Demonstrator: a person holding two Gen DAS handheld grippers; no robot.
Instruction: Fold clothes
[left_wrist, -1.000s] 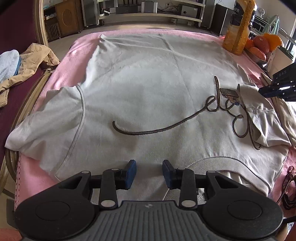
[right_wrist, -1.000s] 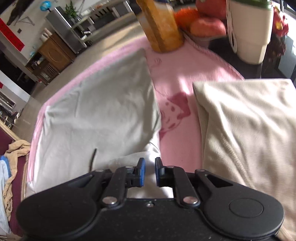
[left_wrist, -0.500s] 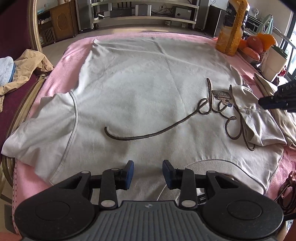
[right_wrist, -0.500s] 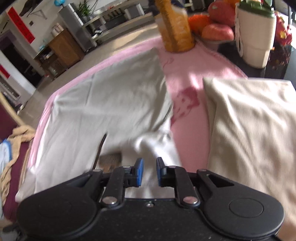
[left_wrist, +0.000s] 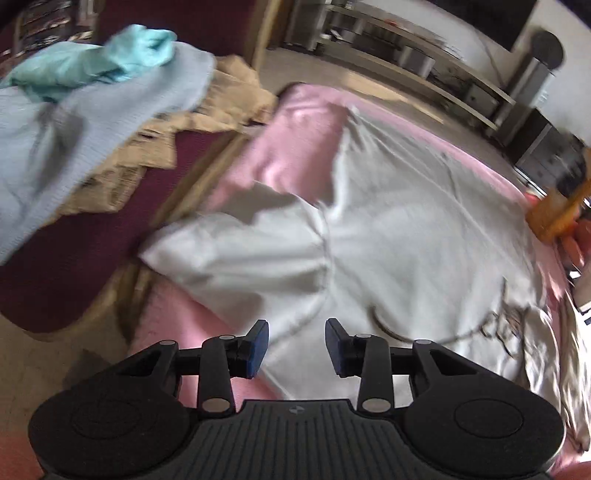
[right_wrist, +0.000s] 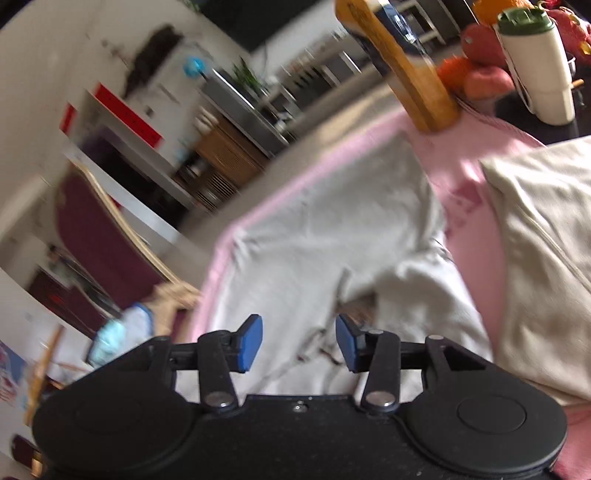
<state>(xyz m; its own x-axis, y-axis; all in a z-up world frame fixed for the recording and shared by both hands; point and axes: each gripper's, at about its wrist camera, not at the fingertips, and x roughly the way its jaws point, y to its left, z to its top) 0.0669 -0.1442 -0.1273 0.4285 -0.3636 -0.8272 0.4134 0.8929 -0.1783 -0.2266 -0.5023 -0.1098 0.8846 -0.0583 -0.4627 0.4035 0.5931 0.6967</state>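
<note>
From the left wrist, the left gripper (left_wrist: 296, 345) hangs unclenched and empty; the pale grey cotton hoodie (left_wrist: 406, 236) lies flat on the pink blanket (left_wrist: 295, 147), its unfolded sleeve (left_wrist: 236, 254) at ten o'clock, likely the next grab.

From the right wrist, the right gripper (right_wrist: 299, 343) has just been opening, nothing between its blue pads; the other sleeve (right_wrist: 417, 291) lies folded in at one o'clock.

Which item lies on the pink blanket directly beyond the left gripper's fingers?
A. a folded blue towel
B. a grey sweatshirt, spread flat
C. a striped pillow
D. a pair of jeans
B: the left wrist view shows the grey sweatshirt spread across the pink blanket.
</note>
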